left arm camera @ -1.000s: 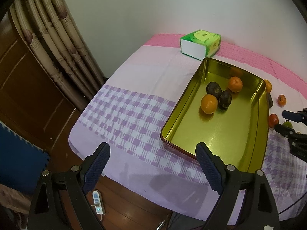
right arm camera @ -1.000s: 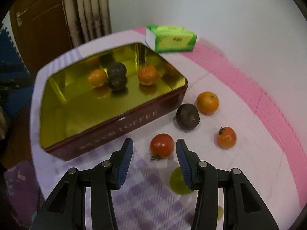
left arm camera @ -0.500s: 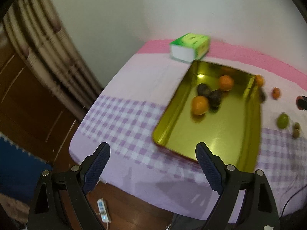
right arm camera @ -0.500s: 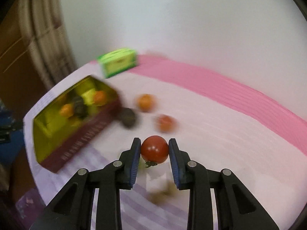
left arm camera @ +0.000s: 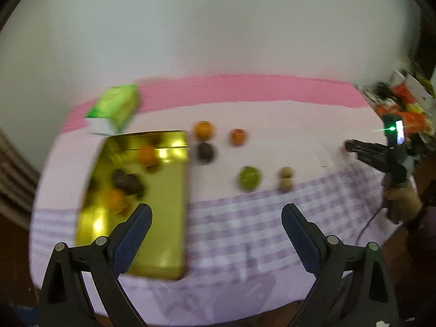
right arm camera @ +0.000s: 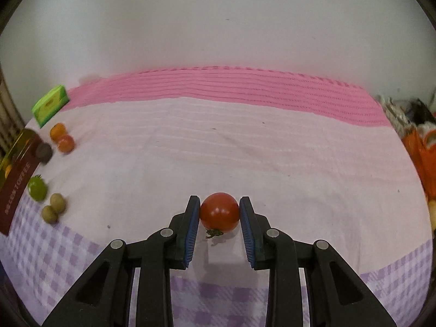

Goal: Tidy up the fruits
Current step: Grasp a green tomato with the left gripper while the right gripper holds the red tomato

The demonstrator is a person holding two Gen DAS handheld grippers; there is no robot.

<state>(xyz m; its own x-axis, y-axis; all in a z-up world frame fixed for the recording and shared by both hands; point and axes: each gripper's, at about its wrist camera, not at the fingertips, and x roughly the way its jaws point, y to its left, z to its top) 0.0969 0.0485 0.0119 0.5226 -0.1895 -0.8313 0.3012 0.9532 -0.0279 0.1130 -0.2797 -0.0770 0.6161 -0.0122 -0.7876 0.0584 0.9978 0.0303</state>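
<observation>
My right gripper (right arm camera: 220, 212) is shut on a red tomato (right arm camera: 219, 212) and holds it low over the right part of the pink cloth; it also shows in the left wrist view (left arm camera: 351, 146) at the far right. My left gripper (left arm camera: 216, 219) is open and empty above the table's front edge. The gold tin (left arm camera: 169, 218) holds oranges and dark fruits. Beside the tin lie an orange (left arm camera: 203, 130), a small orange-red fruit (left arm camera: 238, 136), a dark fruit (left arm camera: 205, 151), a green fruit (left arm camera: 249, 177) and two small tan fruits (left arm camera: 285, 178).
A green tissue box (left arm camera: 113, 109) stands at the back left. Orange bags and clutter (right arm camera: 425, 147) sit off the table's right end. A wall runs behind the table. Curtains hang at the left edge.
My right gripper closed on the red tomato, lifted it and carried it right, away from the tin. My left gripper swung right and now faces the table's middle.
</observation>
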